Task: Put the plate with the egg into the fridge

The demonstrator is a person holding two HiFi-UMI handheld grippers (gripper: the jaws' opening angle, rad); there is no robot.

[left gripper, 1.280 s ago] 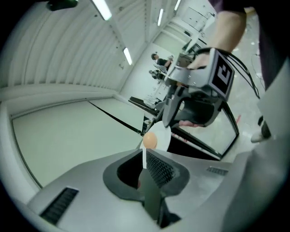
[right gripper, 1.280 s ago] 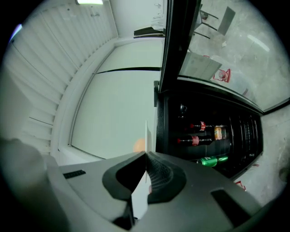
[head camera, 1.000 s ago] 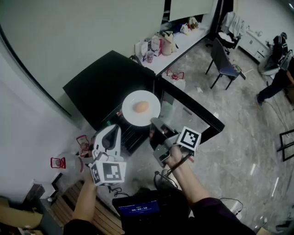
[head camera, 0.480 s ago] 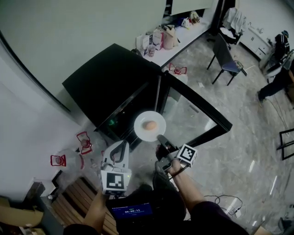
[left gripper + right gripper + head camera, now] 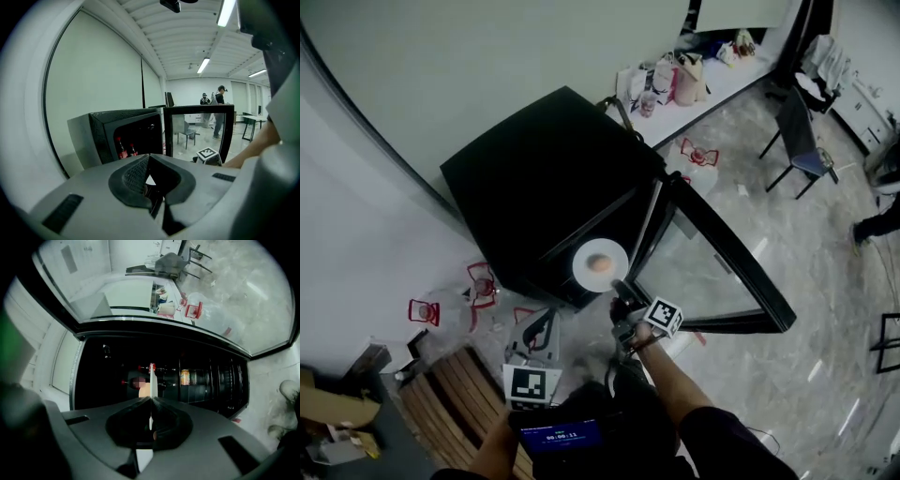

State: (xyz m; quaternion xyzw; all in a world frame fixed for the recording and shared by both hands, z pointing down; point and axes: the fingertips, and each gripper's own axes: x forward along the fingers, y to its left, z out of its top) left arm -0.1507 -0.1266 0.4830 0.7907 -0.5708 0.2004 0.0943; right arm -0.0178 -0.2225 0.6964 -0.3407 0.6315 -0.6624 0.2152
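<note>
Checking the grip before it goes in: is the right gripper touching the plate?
Touching. The right gripper view shows the right gripper with its jaws shut on the rim of the plate, seen edge-on between them.

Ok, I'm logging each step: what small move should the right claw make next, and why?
Probably ease the plate forward into the fridge. The right claw is shut on the plate's rim, the egg sits on it, the door stands open, and the plate hangs before the opening, not on a shelf.
</note>
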